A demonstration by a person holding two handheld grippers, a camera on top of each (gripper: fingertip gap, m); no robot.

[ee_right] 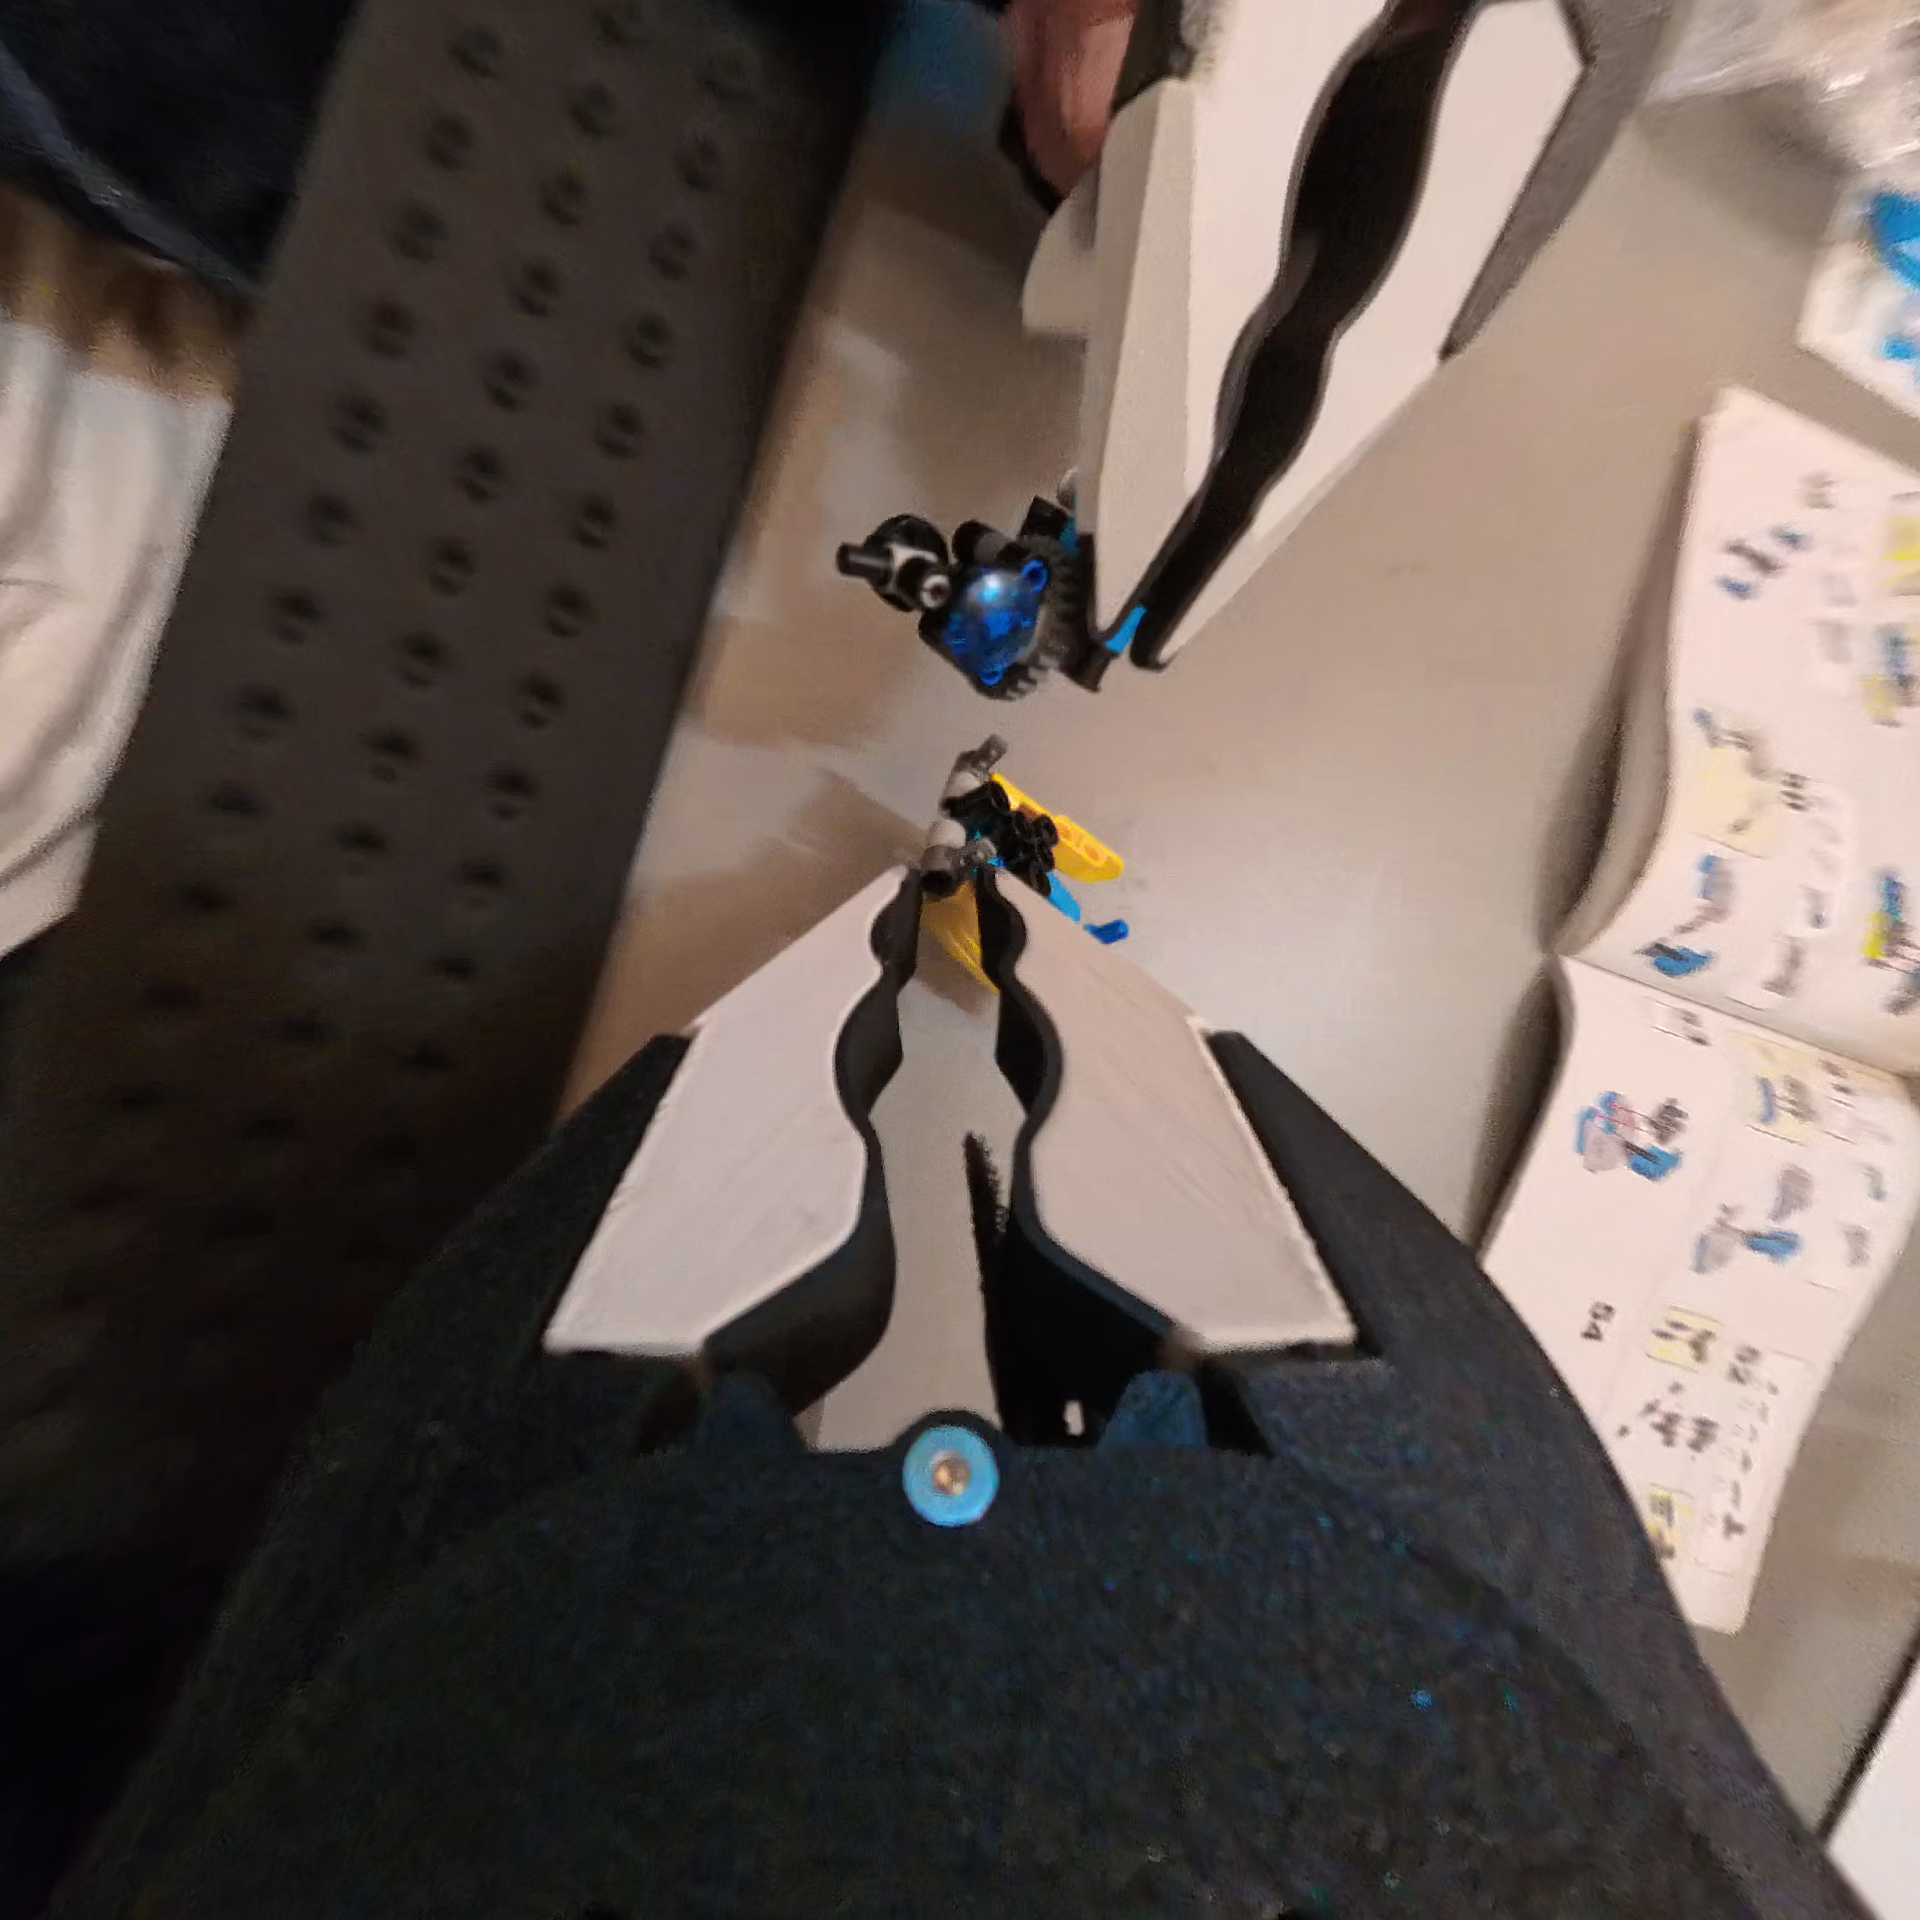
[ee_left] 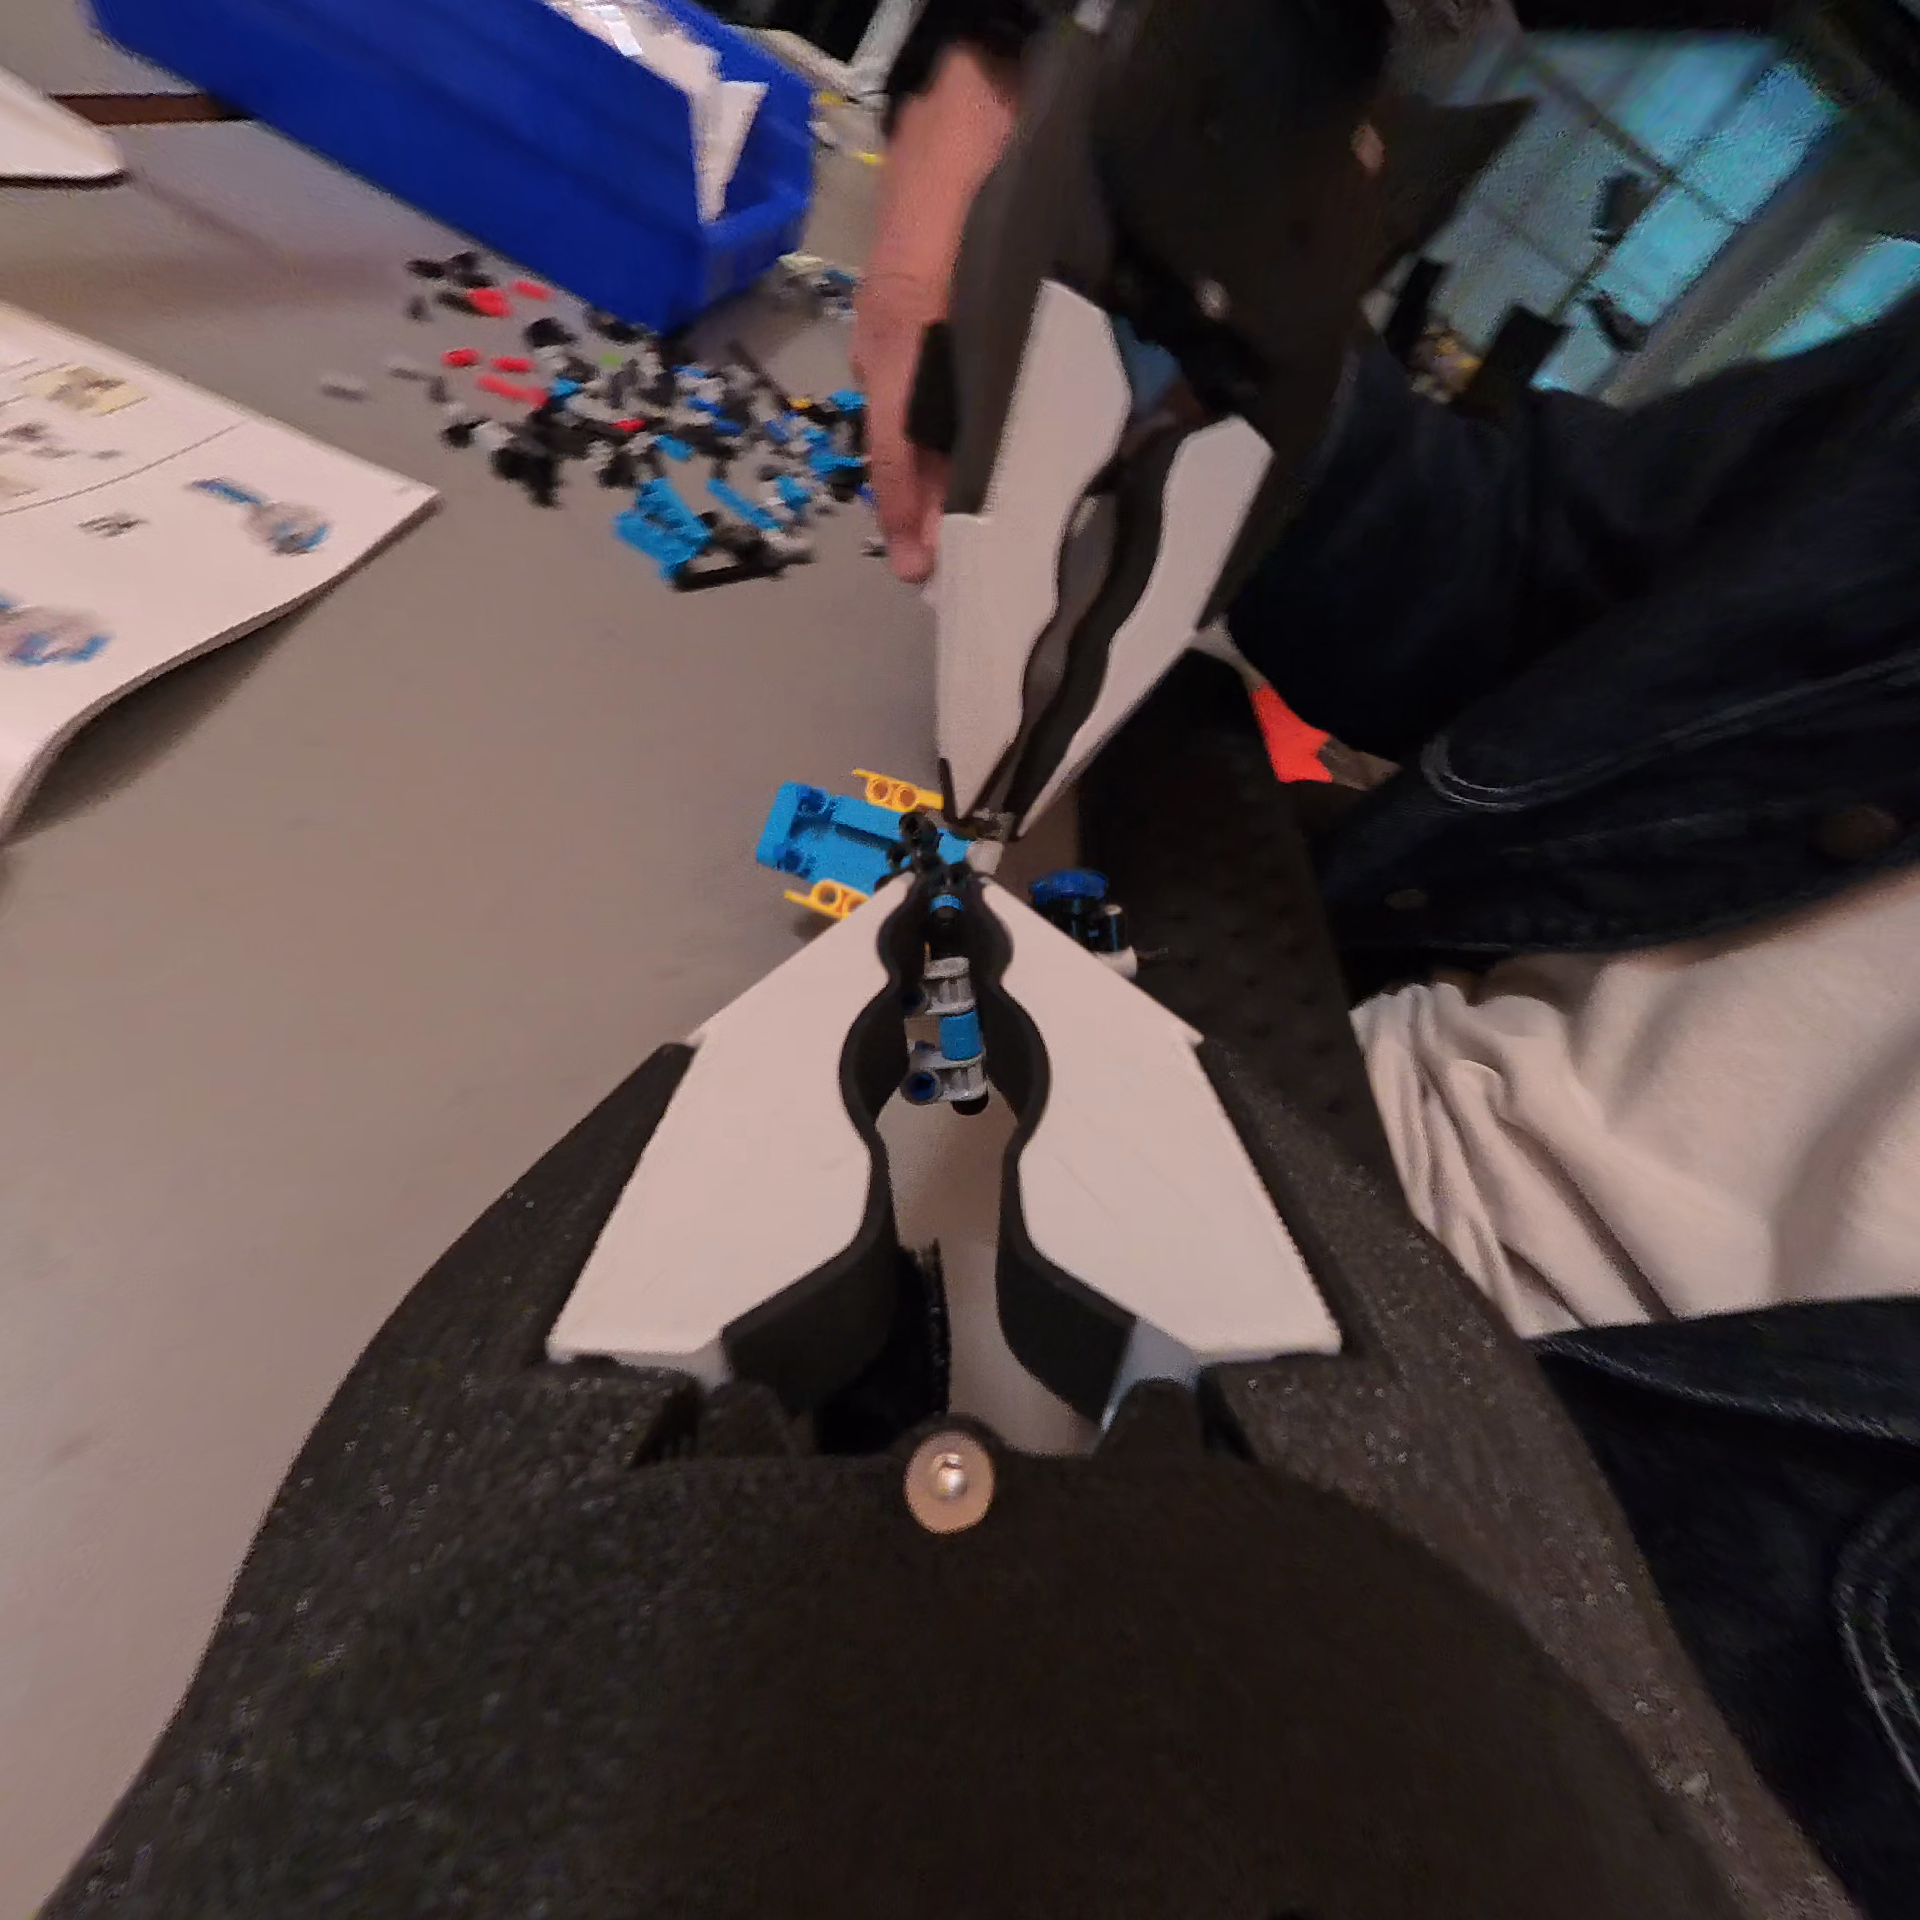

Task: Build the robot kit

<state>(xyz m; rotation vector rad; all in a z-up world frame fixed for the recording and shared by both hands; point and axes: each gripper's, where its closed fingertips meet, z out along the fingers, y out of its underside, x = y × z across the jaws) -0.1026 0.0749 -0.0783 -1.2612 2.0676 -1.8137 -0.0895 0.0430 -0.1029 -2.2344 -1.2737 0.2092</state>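
My left gripper [ee_left: 940, 894] is shut on a small grey, blue and black brick assembly [ee_left: 948, 1029] that sits between its pads. In the right wrist view, this gripper [ee_right: 1117, 649] comes in from above, and the assembly's black gear and dark blue dome [ee_right: 987, 613] stick out beside its tips. My right gripper [ee_right: 951, 894] is shut on a yellow, blue and black brick assembly [ee_right: 1039, 842]. In the left wrist view, it [ee_left: 982, 821] reaches down from above holding that blue and yellow assembly [ee_left: 831, 842]. The two gripper tips nearly meet above the grey table, and the assemblies are a small gap apart.
A blue bin [ee_left: 499, 135] stands at the back, with a pile of loose bricks [ee_left: 644, 436] in front of it. An open instruction booklet [ee_left: 156, 499] also shows in the right wrist view [ee_right: 1766, 935]. A black perforated board [ee_right: 436, 623] edges the table. A person in a dark jacket [ee_left: 1610, 623] sits close. The tips of one gripper are about 5 cm away from the tips of the other.
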